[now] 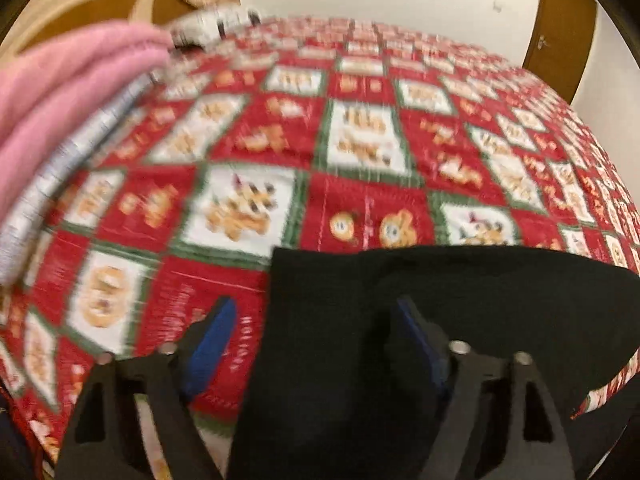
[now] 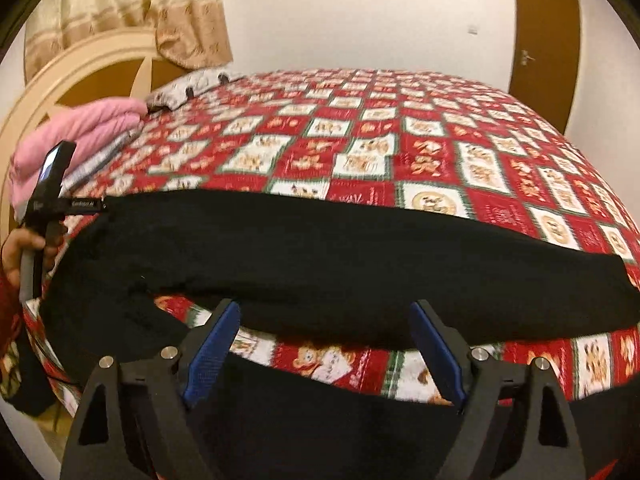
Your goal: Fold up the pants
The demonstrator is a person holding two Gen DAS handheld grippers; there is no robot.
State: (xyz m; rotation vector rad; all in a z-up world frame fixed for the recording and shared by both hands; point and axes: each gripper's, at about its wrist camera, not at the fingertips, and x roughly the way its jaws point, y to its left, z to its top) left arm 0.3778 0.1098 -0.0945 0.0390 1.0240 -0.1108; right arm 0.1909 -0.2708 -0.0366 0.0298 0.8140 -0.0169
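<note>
Black pants point(image 2: 320, 256) lie stretched across the near edge of a bed with a red patchwork quilt point(image 2: 360, 148). One leg lies flat on top; the other point(image 2: 320, 420) hangs lower at the front. My right gripper point(image 2: 324, 320) is open, its blue pads straddling the lower edge of the upper leg. In the left wrist view my left gripper point(image 1: 312, 320) is open over the left end of the pants point(image 1: 400, 340), fabric between its jaws. The left gripper's body point(image 2: 52, 196) shows at the far left in the right wrist view.
Folded pink cloth point(image 2: 80, 136) and a grey patterned pillow point(image 2: 188, 88) sit at the bed's head, by a cream headboard point(image 2: 80, 64). A curtain point(image 2: 160, 8), white wall and brown door point(image 2: 548, 40) lie behind.
</note>
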